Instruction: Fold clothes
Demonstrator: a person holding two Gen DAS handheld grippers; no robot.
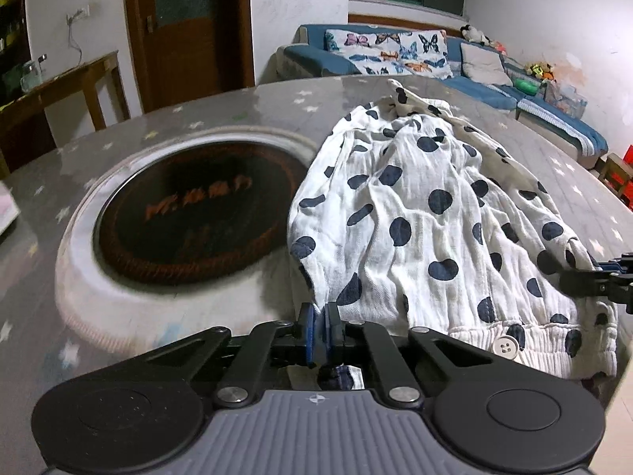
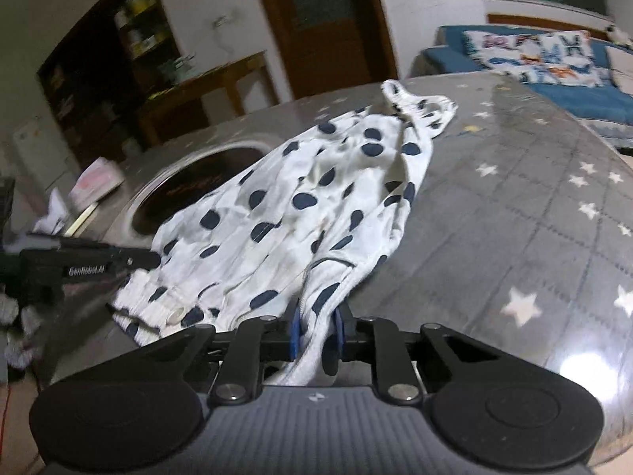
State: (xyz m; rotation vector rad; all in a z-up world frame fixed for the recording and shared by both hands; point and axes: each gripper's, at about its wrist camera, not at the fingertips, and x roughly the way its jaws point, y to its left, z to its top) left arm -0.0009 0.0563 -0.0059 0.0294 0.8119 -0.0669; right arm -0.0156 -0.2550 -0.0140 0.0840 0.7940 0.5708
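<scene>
- The spotted garment (image 1: pixel 427 213) lies spread on the grey starred counter (image 1: pixel 237 111), partly over the round inset (image 1: pixel 198 213).
- Left gripper (image 1: pixel 320 328): jaws clenched on the garment's near waistband corner.
- Right gripper (image 2: pixel 316 332): jaws grasping the garment's other near edge.

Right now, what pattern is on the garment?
White garment with dark blue dots, clearest in the left wrist view.

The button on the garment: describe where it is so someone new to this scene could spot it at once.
Start at the grey star-print table and the white garment with navy dots lying on it. Follow the cloth to its gathered waistband, the edge nearest the grippers. The button sits there: small, white, round, with holes, unlike the flat navy dots around it.
</scene>
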